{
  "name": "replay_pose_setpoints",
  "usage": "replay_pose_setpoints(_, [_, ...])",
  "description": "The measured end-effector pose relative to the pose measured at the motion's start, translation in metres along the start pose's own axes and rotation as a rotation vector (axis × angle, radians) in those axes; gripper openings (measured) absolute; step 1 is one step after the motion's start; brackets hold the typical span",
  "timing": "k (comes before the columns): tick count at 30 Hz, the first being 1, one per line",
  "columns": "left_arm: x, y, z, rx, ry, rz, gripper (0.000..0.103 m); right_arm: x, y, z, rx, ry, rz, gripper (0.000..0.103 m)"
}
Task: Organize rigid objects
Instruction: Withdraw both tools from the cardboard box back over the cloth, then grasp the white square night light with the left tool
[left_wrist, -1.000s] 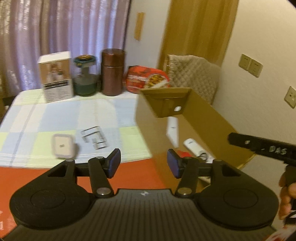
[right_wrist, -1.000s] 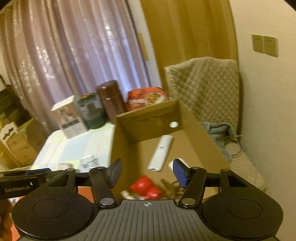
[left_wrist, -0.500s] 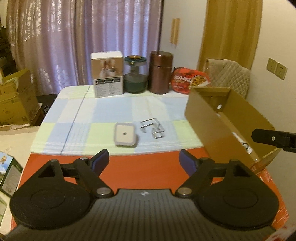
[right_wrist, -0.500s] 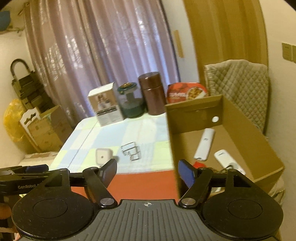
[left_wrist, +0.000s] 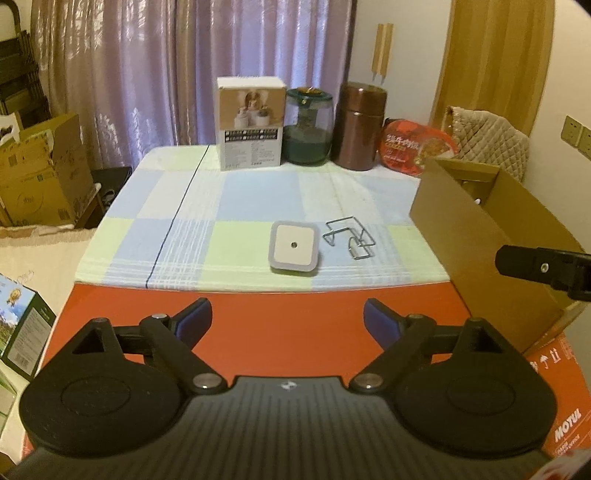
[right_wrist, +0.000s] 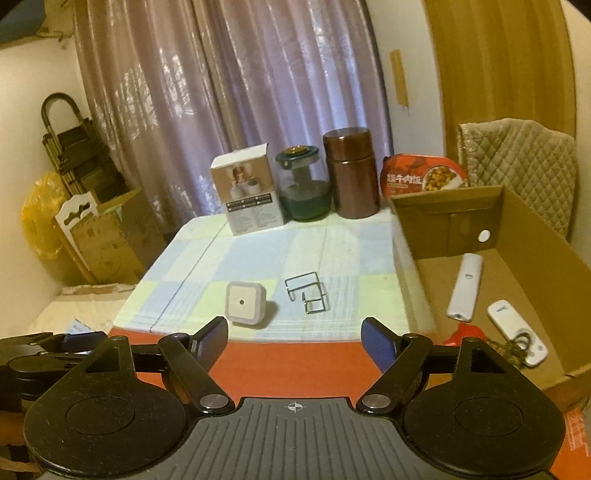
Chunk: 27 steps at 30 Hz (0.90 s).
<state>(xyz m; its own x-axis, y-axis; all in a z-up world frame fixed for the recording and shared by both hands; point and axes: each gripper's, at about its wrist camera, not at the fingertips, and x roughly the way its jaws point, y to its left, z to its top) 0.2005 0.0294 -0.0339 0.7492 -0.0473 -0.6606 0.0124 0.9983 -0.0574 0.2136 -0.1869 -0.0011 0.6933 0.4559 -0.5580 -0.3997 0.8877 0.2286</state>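
Right wrist view shows the right gripper (right_wrist: 293, 338) with its jaws spread wide and nothing between them, held back over the red table edge (right_wrist: 295, 362), probably so the next pick can be lined up. The left gripper (left_wrist: 288, 319) is equally wide and holds nothing. 2 loose things lie side by side on the checked cloth (left_wrist: 258, 206), apart from each other: a square white night light (left_wrist: 294, 249) with rounded corners and a small dark dot at its centre, lying flat, and a bent wire hook (left_wrist: 349, 236), thin and shiny. The cardboard box (right_wrist: 517, 280) sits open at the right, likely the collecting place, since 2 white remotes (right_wrist: 465, 291) already lie inside.
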Motion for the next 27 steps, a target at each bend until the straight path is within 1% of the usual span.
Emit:
replay_pose_setpoints(6, [0.033, 0.005, -0.003, 0.01, 0.009, -0.009, 0.087, 0.04, 0.001, -0.005, -0.002, 0.023, -0.011, 0.076])
replay_pose_setpoints(16, [0.093, 0.01, -0.007, 0.02, 0.003, -0.019, 0.087, 0.106, -0.014, -0.015, -0.02, 0.049, -0.053, 0.076])
replay_pose_setpoints(23, [0.127, 0.007, -0.002, 0.036, -0.014, -0.044, 0.087, 0.148, -0.025, -0.011, -0.016, 0.053, -0.052, 0.076])
replay_pose_setpoints(27, [0.147, 0.004, 0.004, 0.063, -0.028, -0.048, 0.086, 0.168, -0.031, -0.007, -0.01, 0.057, -0.05, 0.076])
